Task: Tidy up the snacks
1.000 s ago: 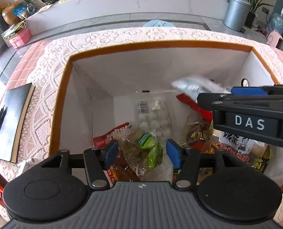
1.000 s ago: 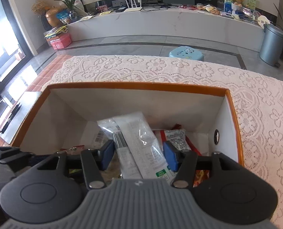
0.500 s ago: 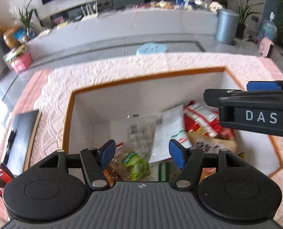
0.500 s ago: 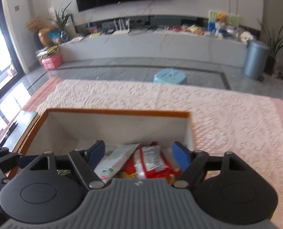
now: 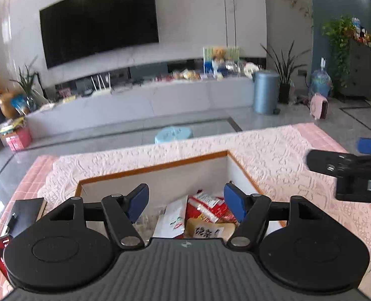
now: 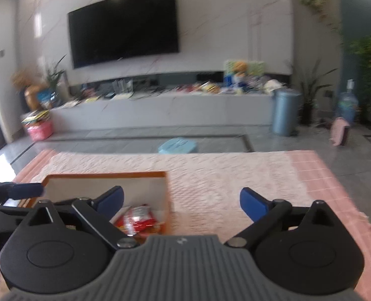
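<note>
Snacks [image 5: 205, 215] lie in a heap inside the white box [image 5: 160, 180] with the orange rim, which stands on the lace cloth [image 5: 273, 155]; I see a red packet [image 6: 135, 219], a white pouch [image 5: 171, 219] and a tan bag [image 5: 208, 232]. My left gripper [image 5: 185, 204] hovers above the box with its jaws spread and nothing between them. My right gripper [image 6: 181, 202] is beside the box, over the cloth, and its jaws have just been opening wide; they are empty too. I judge that both hands are now free after a drop. To do this step well, I should lift clear of the rim, keep the jaws spread, and look for any snack outside the box. On the cloth I see none.
</note>
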`<action>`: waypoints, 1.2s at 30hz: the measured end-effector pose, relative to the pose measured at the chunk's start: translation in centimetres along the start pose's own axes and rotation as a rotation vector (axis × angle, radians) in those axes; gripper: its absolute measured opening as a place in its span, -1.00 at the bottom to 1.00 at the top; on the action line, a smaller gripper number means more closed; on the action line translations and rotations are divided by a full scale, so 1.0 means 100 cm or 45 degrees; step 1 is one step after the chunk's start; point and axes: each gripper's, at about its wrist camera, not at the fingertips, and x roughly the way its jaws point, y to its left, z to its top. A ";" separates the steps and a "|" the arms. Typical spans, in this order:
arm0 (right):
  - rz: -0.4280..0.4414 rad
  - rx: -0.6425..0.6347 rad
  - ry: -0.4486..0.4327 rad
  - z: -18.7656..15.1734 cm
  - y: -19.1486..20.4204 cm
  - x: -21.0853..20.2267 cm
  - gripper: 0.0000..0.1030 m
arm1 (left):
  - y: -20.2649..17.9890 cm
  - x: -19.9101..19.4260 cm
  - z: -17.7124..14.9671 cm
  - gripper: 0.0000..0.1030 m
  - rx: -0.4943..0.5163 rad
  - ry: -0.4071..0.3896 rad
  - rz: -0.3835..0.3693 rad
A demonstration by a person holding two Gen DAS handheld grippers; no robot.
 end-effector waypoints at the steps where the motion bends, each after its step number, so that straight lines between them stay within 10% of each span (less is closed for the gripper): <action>1: -0.025 0.002 -0.004 -0.002 -0.005 -0.006 0.93 | -0.003 -0.003 -0.002 0.59 -0.005 -0.015 -0.003; 13: -0.090 0.071 0.050 -0.049 -0.038 -0.047 0.93 | -0.035 -0.027 -0.031 0.68 0.020 -0.050 0.032; 36: -0.120 0.018 0.162 -0.093 -0.039 -0.034 0.93 | -0.049 -0.004 -0.063 0.67 -0.009 0.191 0.004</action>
